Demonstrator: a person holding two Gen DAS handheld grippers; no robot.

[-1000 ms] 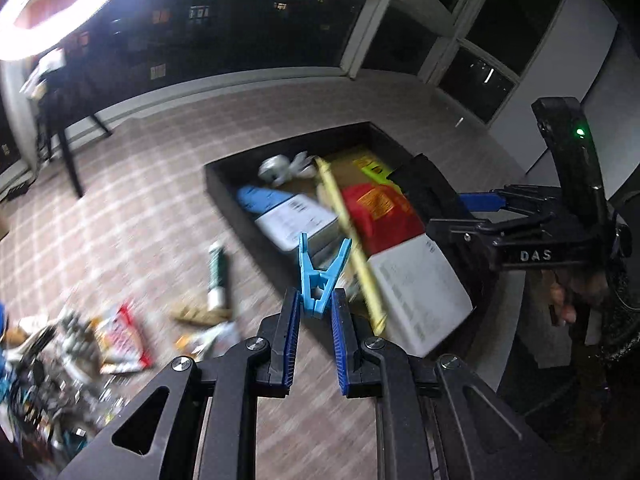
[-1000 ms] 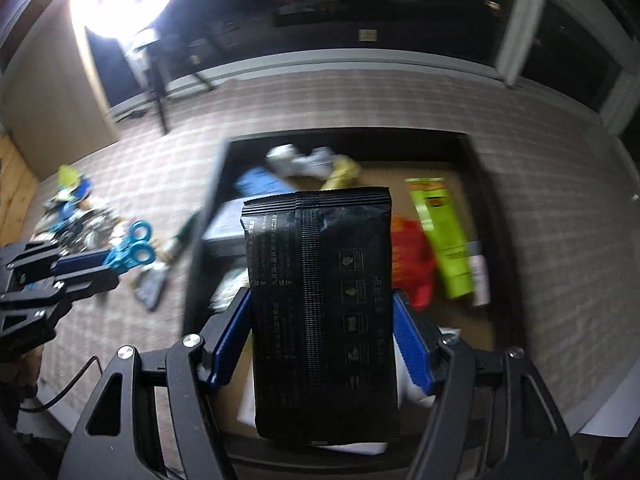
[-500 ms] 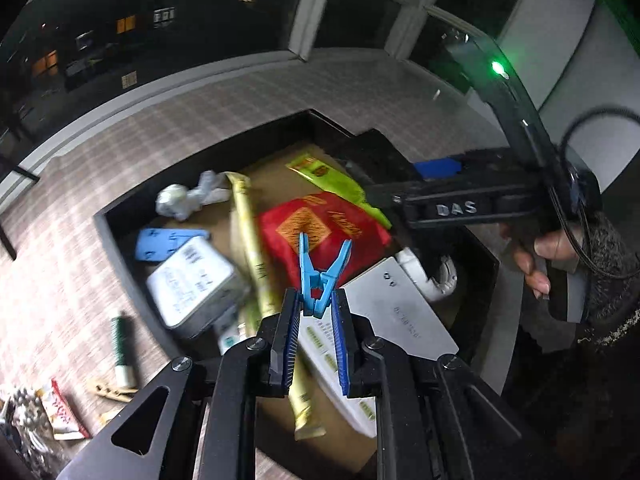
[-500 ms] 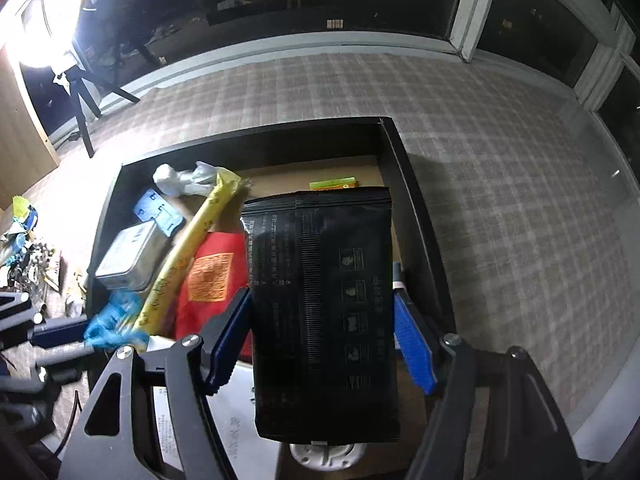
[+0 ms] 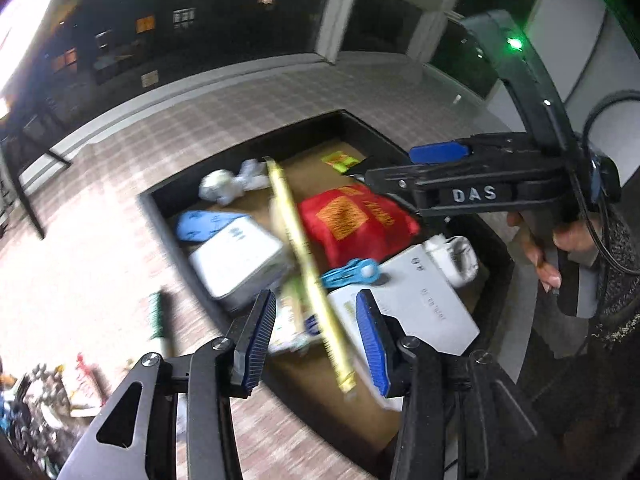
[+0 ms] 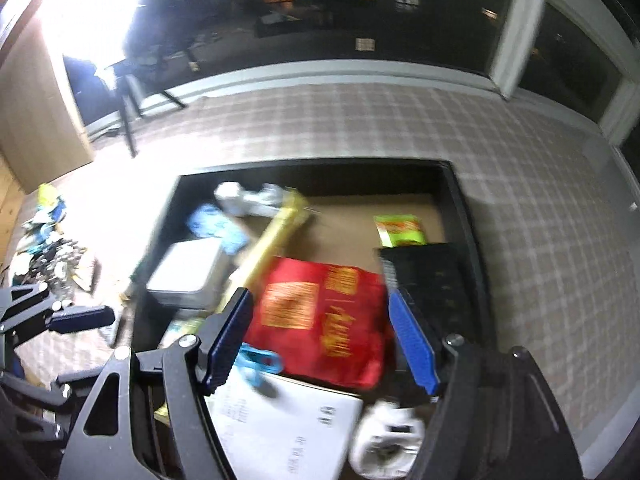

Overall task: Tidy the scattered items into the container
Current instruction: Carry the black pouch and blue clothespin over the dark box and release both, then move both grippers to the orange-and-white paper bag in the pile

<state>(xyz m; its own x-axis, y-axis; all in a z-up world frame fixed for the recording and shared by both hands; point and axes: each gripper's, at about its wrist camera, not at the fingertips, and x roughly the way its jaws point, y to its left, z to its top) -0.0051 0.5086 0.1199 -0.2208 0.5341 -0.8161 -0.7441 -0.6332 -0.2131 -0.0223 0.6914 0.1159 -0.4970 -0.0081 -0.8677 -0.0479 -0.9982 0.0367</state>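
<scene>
Blue clip (image 5: 352, 272), apparently plastic, lies blurred in container (image 5: 160, 204).

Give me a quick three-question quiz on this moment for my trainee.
1. True or false: the right tongs are gripping the black foil pouch.
2. Where does the light blue plastic clip lie?
A) on the checked surface outside the tray
B) inside the black tray, next to the red pouch
C) clamped on the tray's rim
3. Name one item that lies outside the tray, close to its wall, in the left wrist view.

Key
1. False: the right tongs are open and empty, and the pouch lies in the tray.
2. B
3. The dark green stick.
</scene>
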